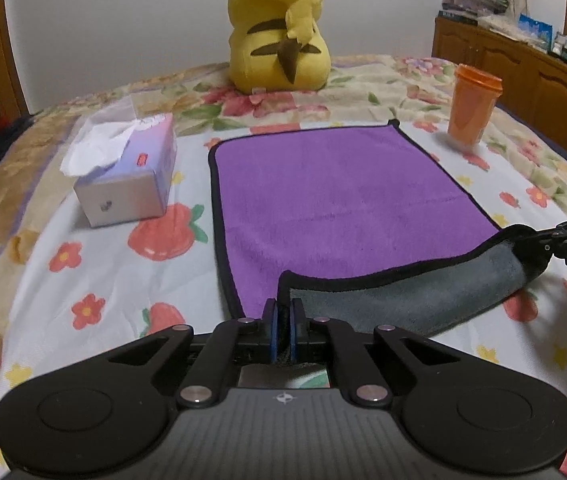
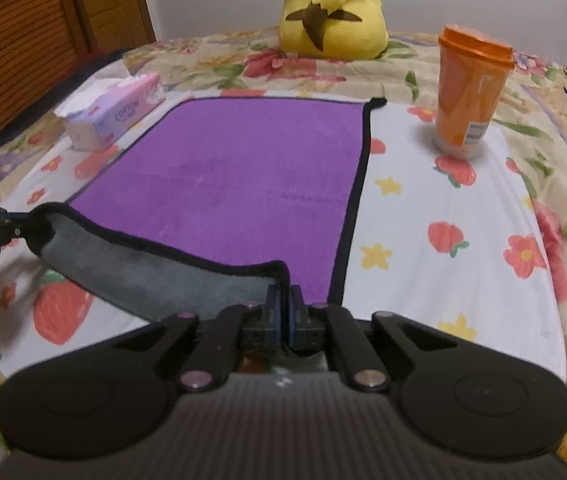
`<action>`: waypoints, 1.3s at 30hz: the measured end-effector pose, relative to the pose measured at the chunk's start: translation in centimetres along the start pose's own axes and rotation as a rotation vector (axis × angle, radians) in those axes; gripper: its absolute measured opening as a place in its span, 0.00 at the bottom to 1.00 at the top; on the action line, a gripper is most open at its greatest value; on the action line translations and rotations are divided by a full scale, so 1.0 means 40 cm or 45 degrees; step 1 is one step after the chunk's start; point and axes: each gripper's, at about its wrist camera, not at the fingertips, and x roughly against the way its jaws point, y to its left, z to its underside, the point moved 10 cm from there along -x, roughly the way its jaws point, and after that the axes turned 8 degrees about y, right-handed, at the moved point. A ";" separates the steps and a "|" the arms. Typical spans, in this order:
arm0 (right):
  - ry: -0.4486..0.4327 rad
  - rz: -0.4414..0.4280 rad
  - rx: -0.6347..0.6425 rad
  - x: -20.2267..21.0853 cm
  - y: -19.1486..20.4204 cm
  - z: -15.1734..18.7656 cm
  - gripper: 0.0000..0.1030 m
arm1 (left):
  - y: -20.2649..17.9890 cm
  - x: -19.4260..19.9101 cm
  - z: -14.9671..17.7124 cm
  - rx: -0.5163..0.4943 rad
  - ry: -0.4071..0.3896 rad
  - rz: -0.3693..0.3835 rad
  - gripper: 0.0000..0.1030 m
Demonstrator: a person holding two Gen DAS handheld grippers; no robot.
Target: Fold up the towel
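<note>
**Two claws lifting the near edge of a purple towel**

The left claw [image 1: 283, 314] is clamped on the near left corner of the towel [image 1: 323, 200]; the right claw [image 2: 283, 300] is clamped on the near right corner. The towel lies flat on a flowered bedspread [image 2: 423, 220], purple with black trim, its near edge raised and curled to show a grey underside. A tissue box [image 1: 127, 172] sits just left of it, an orange cup [image 2: 469, 92] to the right, a yellow plush toy [image 1: 279, 28] beyond.
</note>
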 end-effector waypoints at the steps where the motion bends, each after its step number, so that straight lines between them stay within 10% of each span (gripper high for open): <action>1: -0.009 -0.002 -0.001 0.003 0.000 -0.004 0.04 | -0.003 0.006 -0.004 -0.001 -0.010 0.000 0.09; 39: -0.255 -0.120 0.026 0.079 0.006 -0.133 0.04 | -0.010 0.092 -0.113 0.013 -0.243 -0.075 0.08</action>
